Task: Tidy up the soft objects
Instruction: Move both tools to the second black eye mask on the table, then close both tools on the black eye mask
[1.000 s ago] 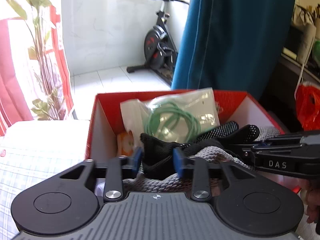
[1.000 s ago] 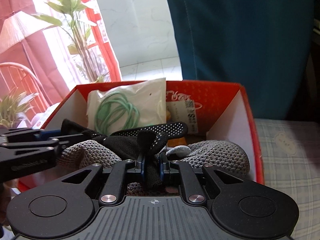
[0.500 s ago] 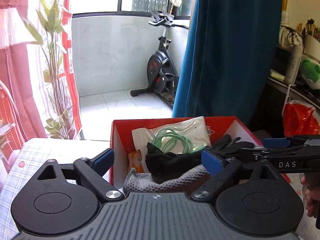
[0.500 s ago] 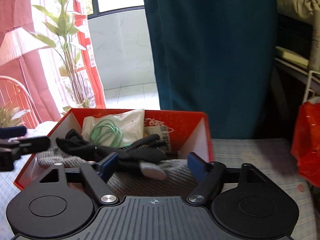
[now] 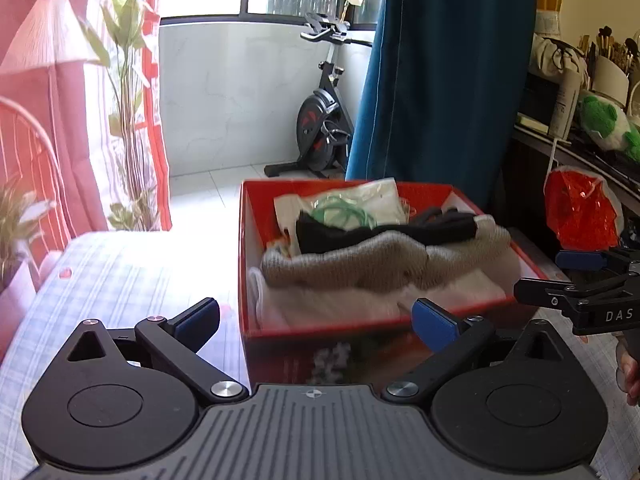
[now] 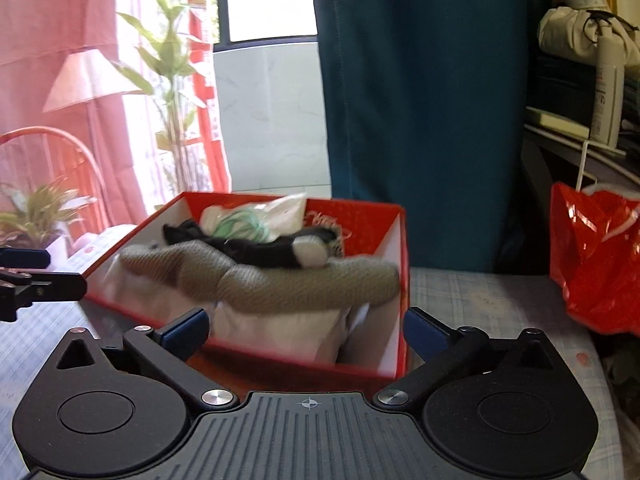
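Note:
A red box (image 5: 320, 328) (image 6: 372, 216) stands on the checked cloth. In it lie a grey knit piece (image 5: 384, 260) (image 6: 280, 280), a black glove (image 5: 380, 232) (image 6: 256, 246) on top, white cloth (image 5: 332, 308) (image 6: 272, 332) beneath, and a clear bag with green cord (image 5: 344, 208) (image 6: 248, 220) at the back. My left gripper (image 5: 316, 316) is open and empty, in front of the box. My right gripper (image 6: 306, 326) is open and empty, in front of the box's near right corner. It also shows at the right of the left wrist view (image 5: 580, 276).
A red plastic bag (image 5: 580, 212) (image 6: 592, 256) sits right of the box. A teal curtain (image 5: 448, 72) (image 6: 420, 100) hangs behind. Plants (image 5: 128, 120) and a red curtain stand at the left. An exercise bike (image 5: 320, 120) is on the balcony. Shelves with clutter are at the right.
Both grippers let go of the black glove, opened wide and pulled back from the box. The glove now lies on the grey knit piece.

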`<control>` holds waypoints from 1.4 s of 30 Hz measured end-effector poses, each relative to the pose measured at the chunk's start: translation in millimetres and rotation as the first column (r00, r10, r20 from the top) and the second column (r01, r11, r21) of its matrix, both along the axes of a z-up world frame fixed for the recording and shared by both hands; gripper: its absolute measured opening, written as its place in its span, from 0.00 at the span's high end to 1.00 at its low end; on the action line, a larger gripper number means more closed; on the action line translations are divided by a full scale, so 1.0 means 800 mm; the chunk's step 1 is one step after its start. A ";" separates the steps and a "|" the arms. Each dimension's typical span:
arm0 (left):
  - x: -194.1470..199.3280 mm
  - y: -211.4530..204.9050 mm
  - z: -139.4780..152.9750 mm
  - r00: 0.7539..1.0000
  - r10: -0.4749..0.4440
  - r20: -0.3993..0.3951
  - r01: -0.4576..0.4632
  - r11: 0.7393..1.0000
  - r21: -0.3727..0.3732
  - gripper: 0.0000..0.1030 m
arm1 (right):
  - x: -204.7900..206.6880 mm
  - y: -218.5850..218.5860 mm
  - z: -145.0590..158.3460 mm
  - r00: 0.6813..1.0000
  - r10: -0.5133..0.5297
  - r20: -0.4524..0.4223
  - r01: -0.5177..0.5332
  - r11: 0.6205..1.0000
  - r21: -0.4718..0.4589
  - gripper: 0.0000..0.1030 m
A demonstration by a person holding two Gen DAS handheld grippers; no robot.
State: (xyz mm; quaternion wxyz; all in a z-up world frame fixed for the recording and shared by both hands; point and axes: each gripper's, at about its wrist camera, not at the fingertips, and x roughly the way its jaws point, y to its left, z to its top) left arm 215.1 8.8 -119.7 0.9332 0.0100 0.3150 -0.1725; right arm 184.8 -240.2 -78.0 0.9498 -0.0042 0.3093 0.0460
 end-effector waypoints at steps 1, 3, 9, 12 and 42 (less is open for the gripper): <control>-0.005 0.001 -0.005 1.000 -0.002 -0.009 0.002 1.000 0.001 0.00 | -0.006 -0.001 -0.005 1.000 0.002 -0.005 -0.002 1.000 0.008 0.01; -0.015 0.003 -0.017 1.000 -0.003 -0.025 0.003 1.000 0.005 0.00 | -0.018 -0.003 -0.017 1.000 -0.004 -0.021 0.004 1.000 0.025 0.01; -0.037 0.004 -0.062 0.994 -0.005 -0.107 0.007 1.000 0.012 0.00 | -0.043 -0.002 -0.065 0.996 -0.013 -0.093 0.016 0.999 0.032 0.01; -0.045 0.003 -0.087 0.990 0.005 -0.139 0.000 0.999 0.032 0.00 | -0.052 0.003 -0.090 0.992 -0.009 -0.126 0.011 1.000 0.018 0.01; -0.061 -0.018 -0.164 0.976 0.036 -0.213 -0.005 0.989 0.145 0.00 | -0.074 0.019 -0.163 0.989 -0.015 -0.146 0.006 0.998 -0.065 0.00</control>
